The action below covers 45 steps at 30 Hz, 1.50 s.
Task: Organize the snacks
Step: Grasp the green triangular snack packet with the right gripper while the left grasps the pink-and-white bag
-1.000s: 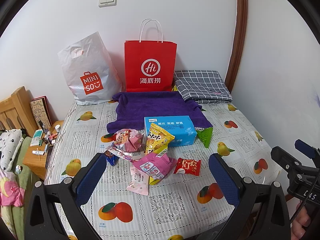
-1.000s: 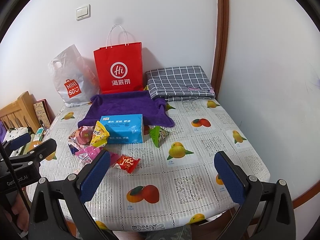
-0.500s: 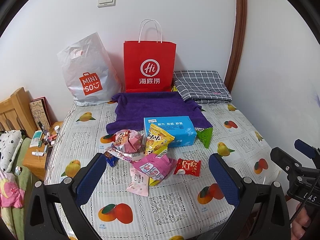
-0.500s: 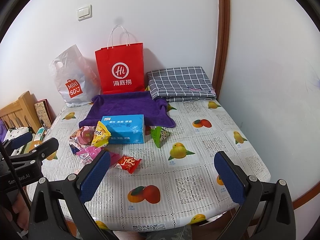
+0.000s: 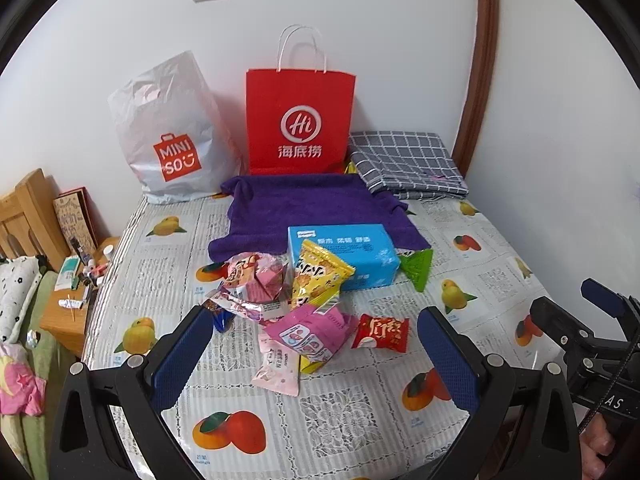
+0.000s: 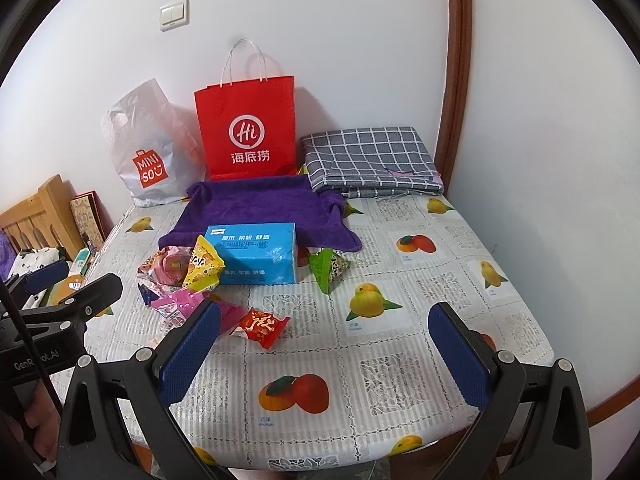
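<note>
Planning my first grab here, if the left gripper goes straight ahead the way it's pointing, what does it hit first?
Probably the pink snack packet centred between the open left gripper fingers, with the small pale pink packet just below it; depth is uncertain.

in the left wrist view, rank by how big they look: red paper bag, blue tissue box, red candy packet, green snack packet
1. red paper bag
2. blue tissue box
3. and 4. red candy packet and green snack packet look about alike; the candy lies nearer the camera, so I won't rank them.
</note>
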Each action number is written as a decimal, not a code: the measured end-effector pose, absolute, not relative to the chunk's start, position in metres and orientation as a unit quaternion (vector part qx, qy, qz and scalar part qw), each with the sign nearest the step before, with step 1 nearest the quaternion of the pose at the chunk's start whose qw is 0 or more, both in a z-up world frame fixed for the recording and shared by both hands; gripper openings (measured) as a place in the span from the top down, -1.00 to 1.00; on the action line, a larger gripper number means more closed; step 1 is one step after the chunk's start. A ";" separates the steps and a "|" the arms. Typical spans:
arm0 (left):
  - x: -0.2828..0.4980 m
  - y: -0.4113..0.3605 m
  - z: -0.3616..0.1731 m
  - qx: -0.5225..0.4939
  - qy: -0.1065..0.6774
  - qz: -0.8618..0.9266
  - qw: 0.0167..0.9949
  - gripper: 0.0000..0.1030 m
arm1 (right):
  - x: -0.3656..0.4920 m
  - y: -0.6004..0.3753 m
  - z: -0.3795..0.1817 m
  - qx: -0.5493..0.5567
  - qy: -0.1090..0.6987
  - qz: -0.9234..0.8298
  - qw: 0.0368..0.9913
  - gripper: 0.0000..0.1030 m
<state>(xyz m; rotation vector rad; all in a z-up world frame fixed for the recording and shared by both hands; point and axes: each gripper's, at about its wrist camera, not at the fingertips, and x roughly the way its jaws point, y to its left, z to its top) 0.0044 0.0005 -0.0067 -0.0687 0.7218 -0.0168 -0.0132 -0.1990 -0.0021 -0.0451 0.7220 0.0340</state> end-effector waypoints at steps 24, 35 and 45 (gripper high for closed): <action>0.068 0.071 -0.100 -0.075 0.425 0.040 0.901 -0.87 | 0.107 -0.213 -0.118 -0.012 0.435 0.015 0.900 -0.51; 0.092 0.100 -0.124 -0.090 0.446 0.047 0.889 -0.87 | 0.177 -0.201 -0.159 -0.003 0.448 0.032 0.894 -0.27; 0.111 0.104 -0.131 -0.085 0.453 0.035 0.887 -0.87 | 0.212 -0.197 -0.187 -0.008 0.467 0.033 0.884 0.01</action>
